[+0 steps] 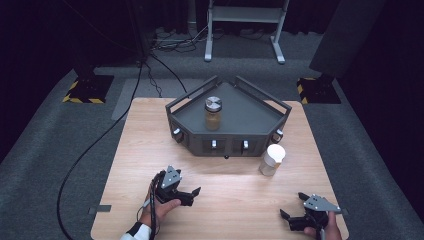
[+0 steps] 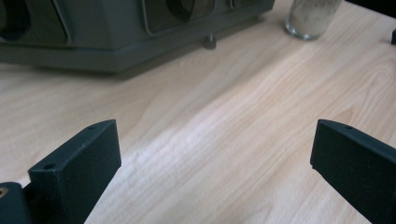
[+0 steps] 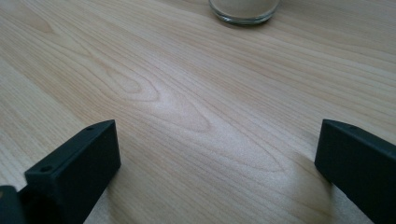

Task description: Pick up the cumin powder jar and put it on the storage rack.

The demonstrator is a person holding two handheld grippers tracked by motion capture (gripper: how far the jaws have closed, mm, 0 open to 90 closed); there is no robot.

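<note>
- The left gripper (image 1: 192,192) rests low over the near left part of the wooden table (image 1: 150,145), held in the person's left hand (image 1: 160,207); its fingers (image 2: 77,168) are spread wide apart with bare wood between them, grasping nothing.
- The right gripper (image 1: 295,210) sits at the near right corner of the table, its fingers (image 3: 74,168) likewise released and wide apart over bare wood.
- A white-lidded jar (image 1: 272,159) of pale powder stands upright on the table, just in front of the right end of the grey tray (image 1: 250,107) and apart from both grippers; it is the nearest thing to them.
- In the right gripper view the glass base of that jar (image 3: 243,10) shows at the top edge, straight ahead of the open fingers; in the left gripper view it (image 2: 313,18) stands at the upper right.
- The grey tray, an angular stand with raised rails, sits at the far middle of the table.
- A second jar with a metal lid (image 1: 213,113), holding brownish contents, stands upright on the tray's deck, left of centre.
- In the left gripper view the tray's front wall (image 2: 93,37) fills the upper left, well ahead of the fingers.
</note>
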